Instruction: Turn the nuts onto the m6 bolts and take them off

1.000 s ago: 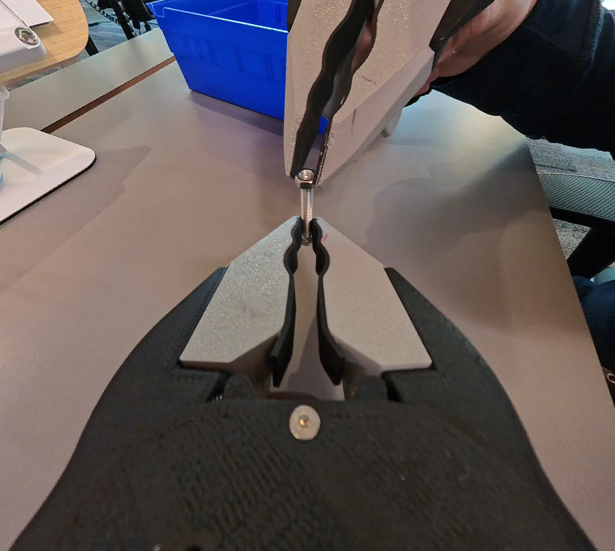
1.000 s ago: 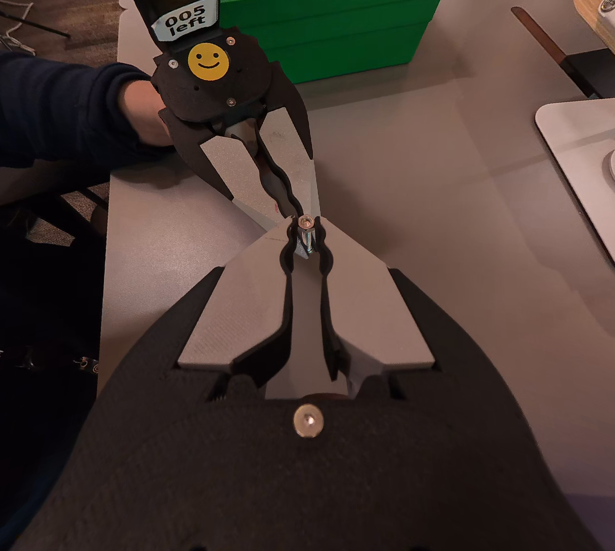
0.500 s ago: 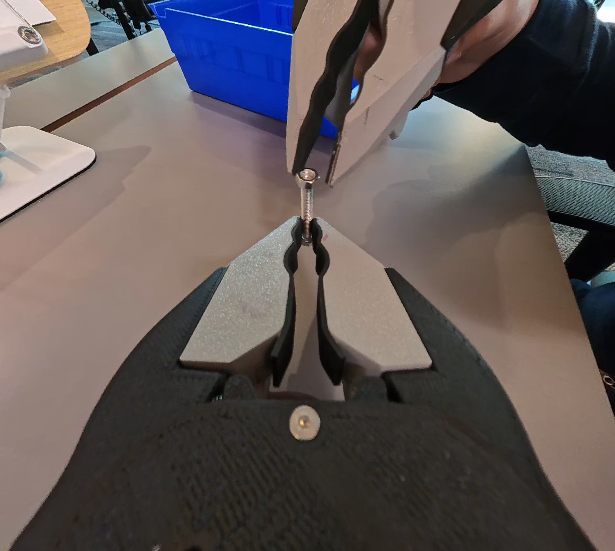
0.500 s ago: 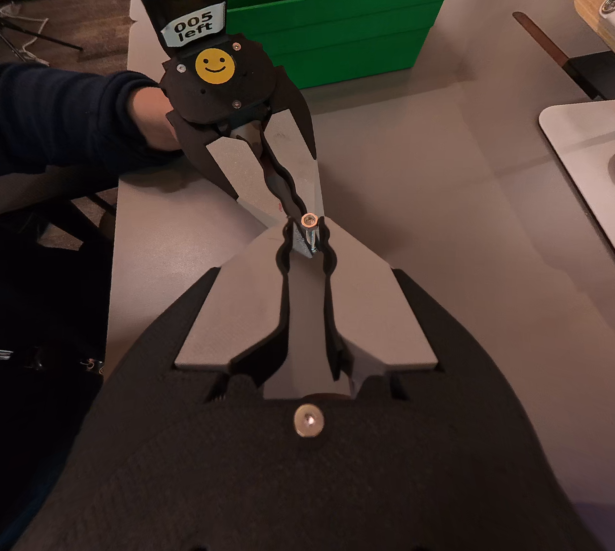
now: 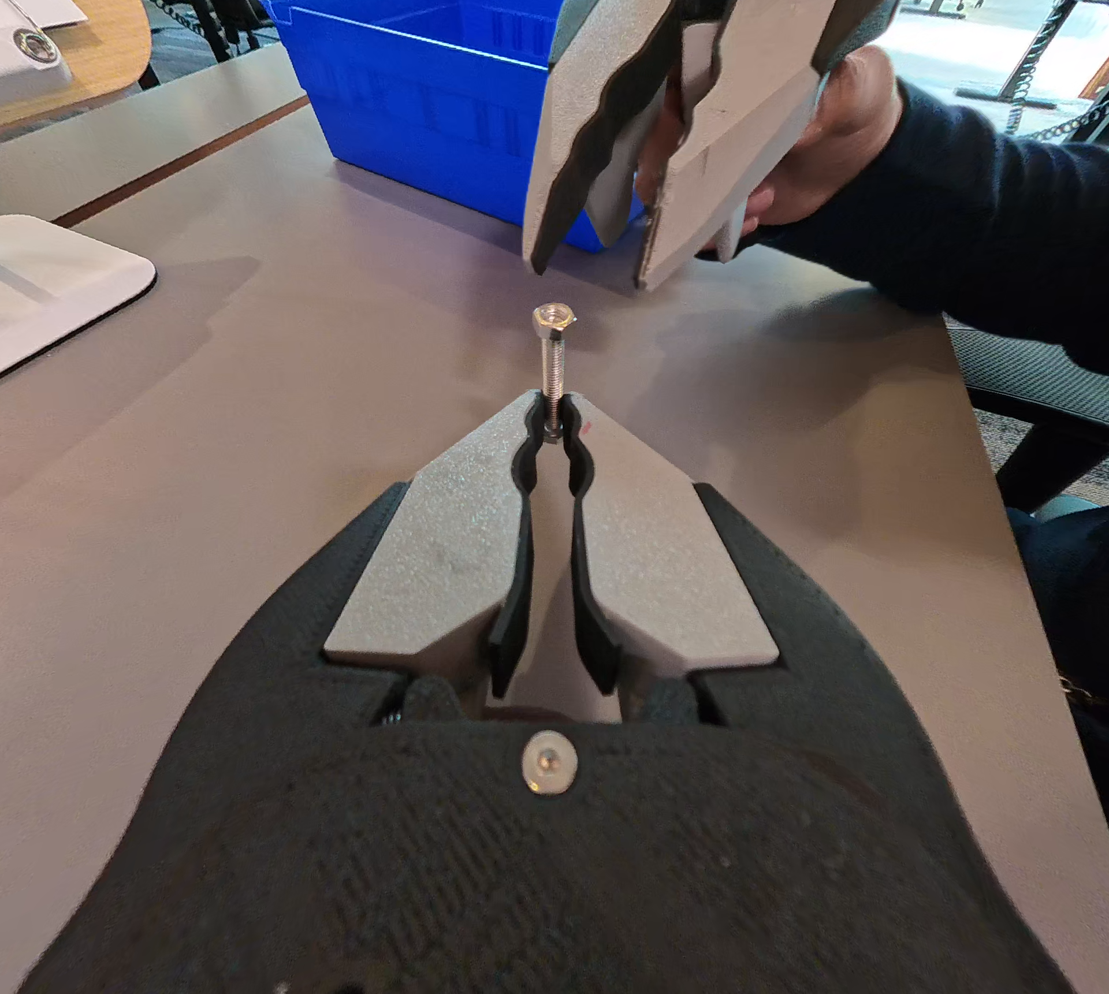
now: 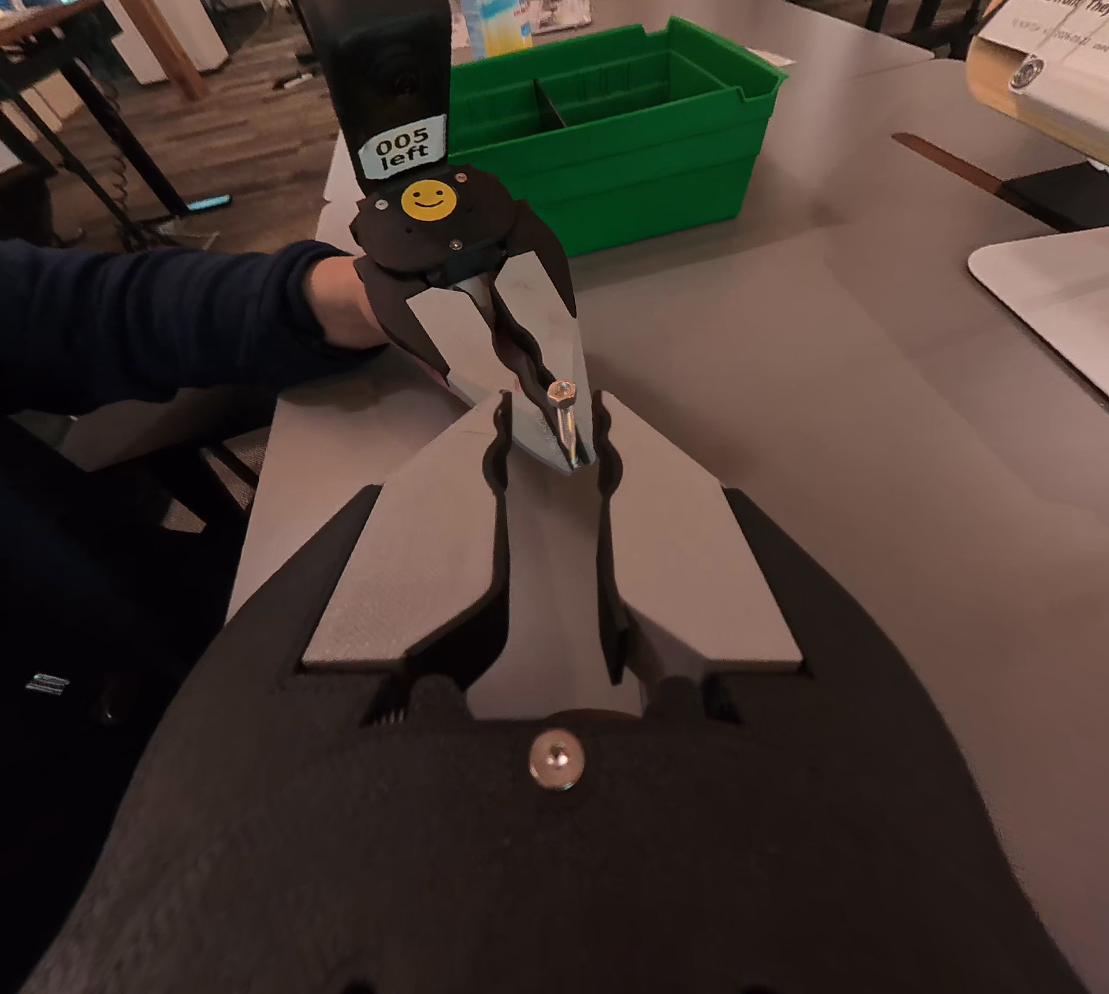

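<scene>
1. Left wrist view: the left gripper pinches the bolt by its lower end; the nut sits on its far tip. The right gripper hovers above, spread.
2. Right wrist view: the right gripper, jaws apart, flanks the nut-tipped bolt over the counter.

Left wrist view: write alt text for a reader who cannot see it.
The left tool is shut on the lower end of a bolt that stands upright over a grey table, with a nut at its top end. The right tool hangs open just above the nut, apart from it, held by a hand. A blue bin sits behind.
</scene>
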A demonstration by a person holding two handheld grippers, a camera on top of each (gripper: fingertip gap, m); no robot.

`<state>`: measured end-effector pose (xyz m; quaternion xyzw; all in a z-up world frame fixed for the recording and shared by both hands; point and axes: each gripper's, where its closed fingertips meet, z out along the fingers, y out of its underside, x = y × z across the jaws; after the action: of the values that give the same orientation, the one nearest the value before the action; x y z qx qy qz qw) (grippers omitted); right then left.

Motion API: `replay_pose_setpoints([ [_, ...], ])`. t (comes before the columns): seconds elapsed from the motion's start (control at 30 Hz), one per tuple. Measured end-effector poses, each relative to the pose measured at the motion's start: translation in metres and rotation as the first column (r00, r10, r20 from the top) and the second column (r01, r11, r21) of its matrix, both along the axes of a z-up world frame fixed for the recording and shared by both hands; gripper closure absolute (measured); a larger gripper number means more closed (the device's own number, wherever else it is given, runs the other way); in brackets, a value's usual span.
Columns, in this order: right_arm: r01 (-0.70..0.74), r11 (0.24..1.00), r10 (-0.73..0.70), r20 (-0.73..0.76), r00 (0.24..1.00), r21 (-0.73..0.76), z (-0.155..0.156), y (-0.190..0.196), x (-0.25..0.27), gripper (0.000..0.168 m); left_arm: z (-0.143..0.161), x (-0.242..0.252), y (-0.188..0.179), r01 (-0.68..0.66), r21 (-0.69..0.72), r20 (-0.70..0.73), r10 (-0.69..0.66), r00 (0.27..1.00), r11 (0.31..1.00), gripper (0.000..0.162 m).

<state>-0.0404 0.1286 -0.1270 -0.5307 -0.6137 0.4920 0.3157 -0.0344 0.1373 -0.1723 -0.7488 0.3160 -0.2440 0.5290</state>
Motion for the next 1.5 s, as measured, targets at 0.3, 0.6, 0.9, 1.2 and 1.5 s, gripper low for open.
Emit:
replay_pose_setpoints([
  [0.3,-0.015,0.999,0.016,-0.018,1.0,0.031,-0.008,-0.006,-0.004,0.14,-0.001,0.005,-0.003,0.019,-0.009,-0.002,-0.019,1.0,1.0,0.158],
  [0.6,-0.028,0.999,0.029,-0.016,0.999,0.036,-0.008,-0.011,-0.007,0.14,0.0,0.007,-0.005,0.034,-0.019,0.014,-0.034,0.999,0.999,0.158],
  [0.9,-0.016,0.999,0.016,-0.005,1.0,0.049,-0.01,-0.008,-0.004,0.142,0.0,0.001,-0.001,0.003,-0.031,0.026,-0.002,1.0,1.0,0.158],
  [1.2,-0.001,0.999,0.002,-0.023,1.0,0.034,-0.007,-0.006,-0.006,0.142,-0.001,0.002,-0.001,0.003,-0.034,0.023,-0.002,1.0,0.999,0.158],
  [1.5,0.002,0.998,-0.001,-0.012,1.0,0.063,-0.009,-0.007,-0.005,0.142,-0.001,-0.001,0.001,-0.011,-0.04,0.031,0.013,0.999,0.999,0.158],
])
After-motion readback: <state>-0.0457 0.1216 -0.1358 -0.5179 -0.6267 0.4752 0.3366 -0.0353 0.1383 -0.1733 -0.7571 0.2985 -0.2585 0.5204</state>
